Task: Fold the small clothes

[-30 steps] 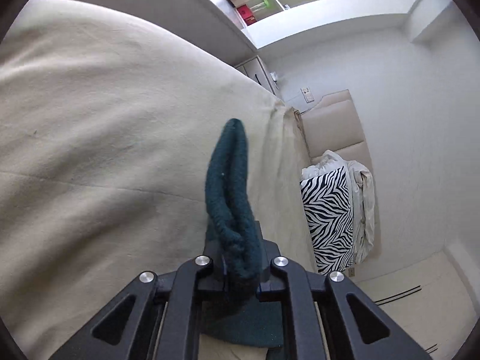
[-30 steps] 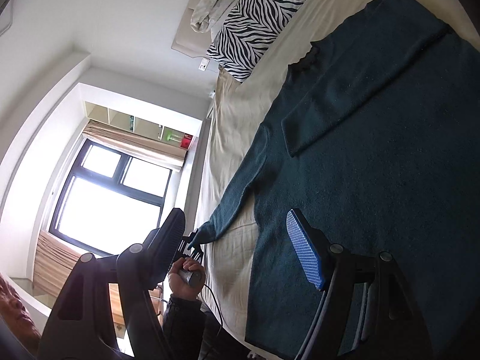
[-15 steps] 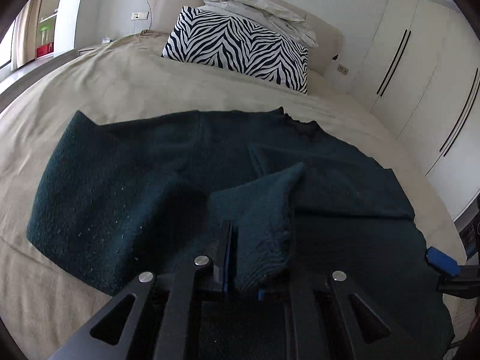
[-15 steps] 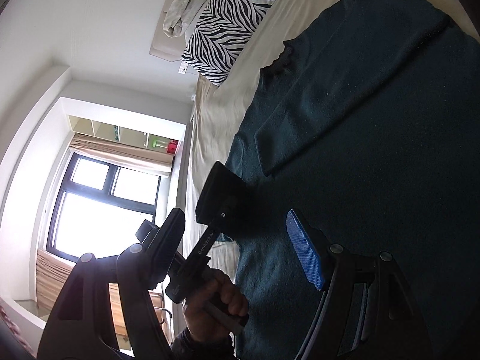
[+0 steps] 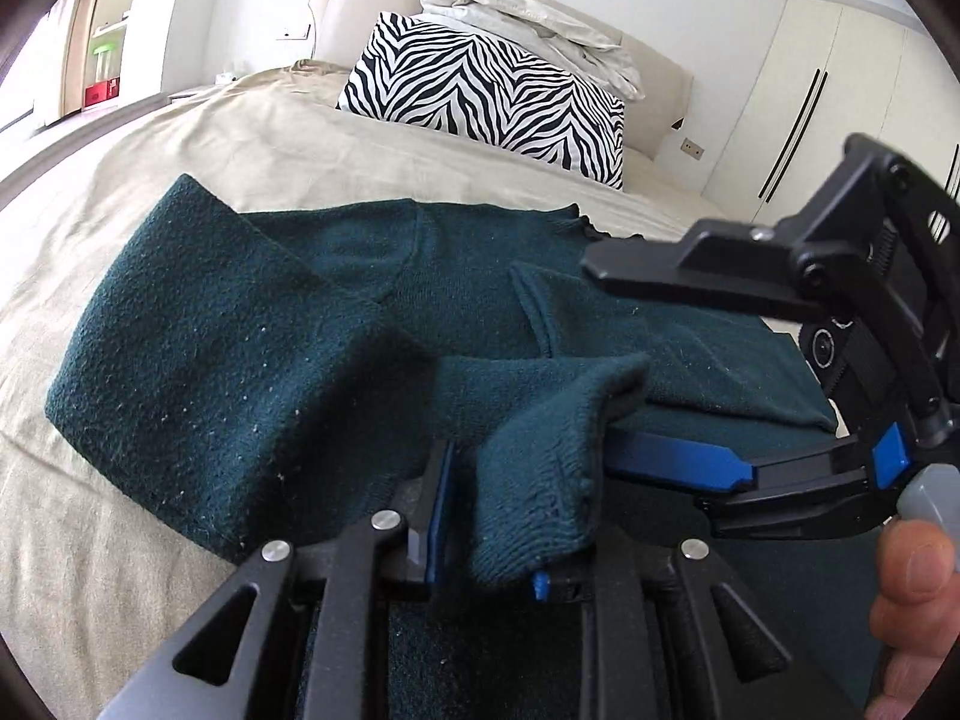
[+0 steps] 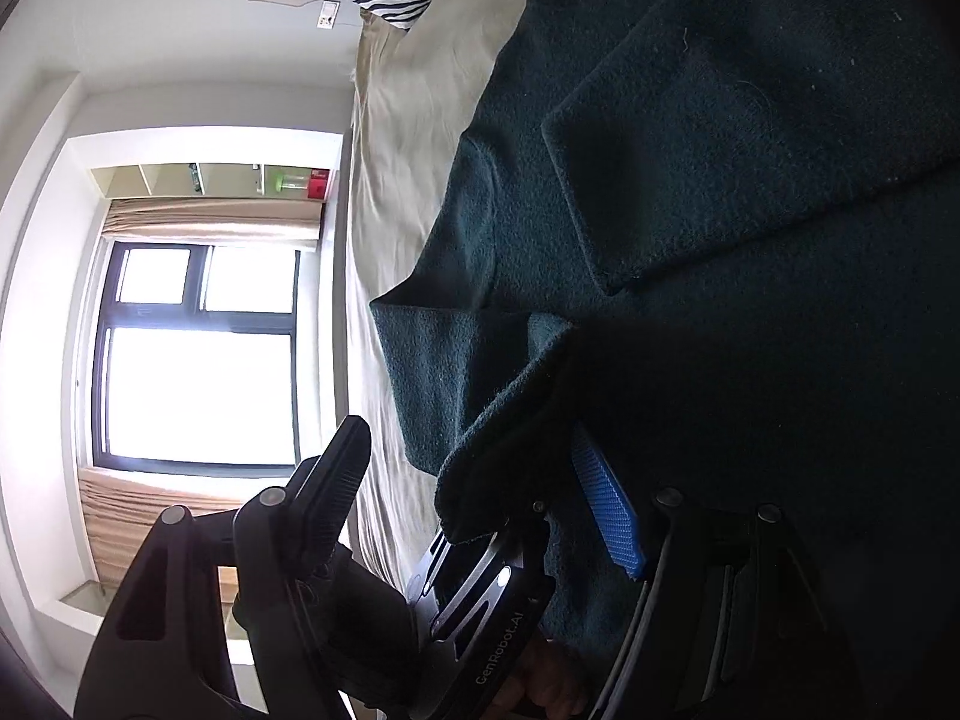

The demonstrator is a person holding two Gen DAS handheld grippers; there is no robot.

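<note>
A dark green sweater [image 5: 240, 360] lies flat on the beige bed [image 5: 120, 540], both sleeves folded in over its body. The near sleeve's cuff [image 5: 540, 450] stands between the fingers of my left gripper [image 5: 498, 516]. Its jaws are opening, and a gap shows between the left blue pad [image 5: 438, 510] and the knit. My right gripper [image 5: 600, 360] comes in from the right, jaws wide and closing, one finger above and one beside the cuff. In the right wrist view the cuff [image 6: 474, 480] and the left gripper's housing [image 6: 480, 600] sit between the right gripper's [image 6: 468, 438] fingers, pads not touching.
A zebra pillow [image 5: 480, 96] and crumpled pale bedding [image 5: 528, 30] lean on the headboard at the far end. White wardrobe doors [image 5: 840, 90] stand at the right. A bright window [image 6: 198, 348] lies beyond the bed's far side. A person's thumb [image 5: 912, 558] shows at the lower right.
My left gripper swung the sleeve from off the bed's side across onto the sweater's body, then loosened on the cuff. The right gripper moved down and in close to that cuff.
</note>
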